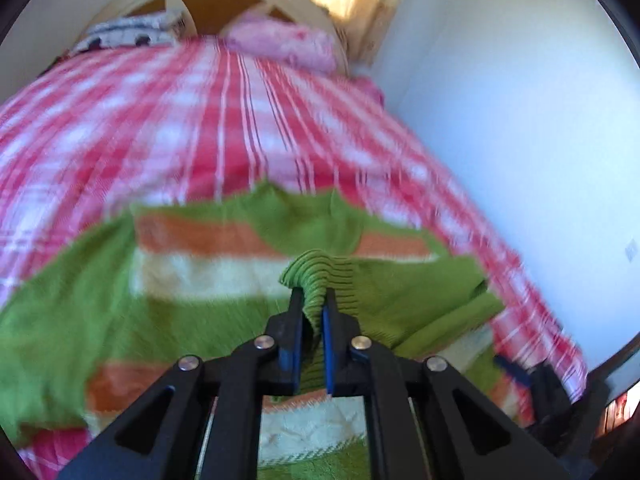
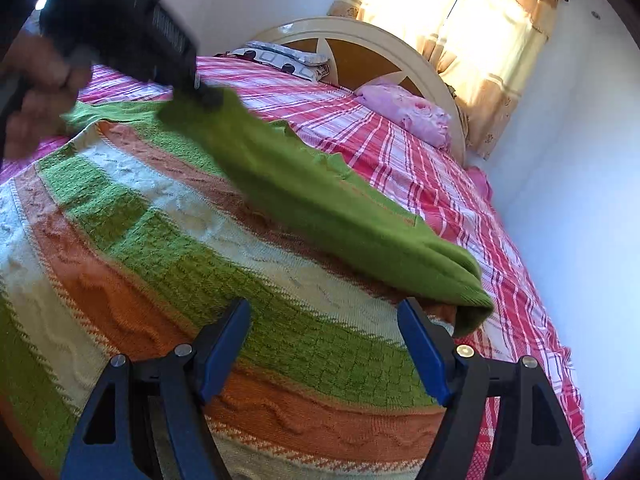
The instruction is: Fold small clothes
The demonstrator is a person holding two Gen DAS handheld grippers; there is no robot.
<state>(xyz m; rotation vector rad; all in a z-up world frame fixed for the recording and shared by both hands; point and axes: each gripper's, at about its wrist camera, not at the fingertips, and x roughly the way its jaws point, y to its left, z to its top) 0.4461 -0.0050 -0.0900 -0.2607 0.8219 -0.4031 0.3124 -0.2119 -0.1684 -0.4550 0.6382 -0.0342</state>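
Note:
A knitted sweater (image 2: pixel 168 240) with green, orange and cream stripes lies spread on the bed. My left gripper (image 1: pixel 313 300) is shut on the ribbed green cuff (image 1: pixel 316 272) of a sleeve and holds it lifted over the sweater body (image 1: pixel 200 268). In the right wrist view the left gripper (image 2: pixel 200 92) shows at upper left, holding the green sleeve (image 2: pixel 320 208), which stretches diagonally across the body. My right gripper (image 2: pixel 324 312) is open and empty just above the sweater's lower part, with the sleeve's folded end (image 2: pixel 468 300) just right of its right finger.
The bed has a red and white plaid cover (image 2: pixel 420 152). A pink pillow (image 2: pixel 408 112) and a patterned pillow (image 2: pixel 280 58) lie by the cream headboard (image 2: pixel 360 36). A white wall (image 2: pixel 580 200) runs along the right side. A curtained window (image 2: pixel 460 8) is behind.

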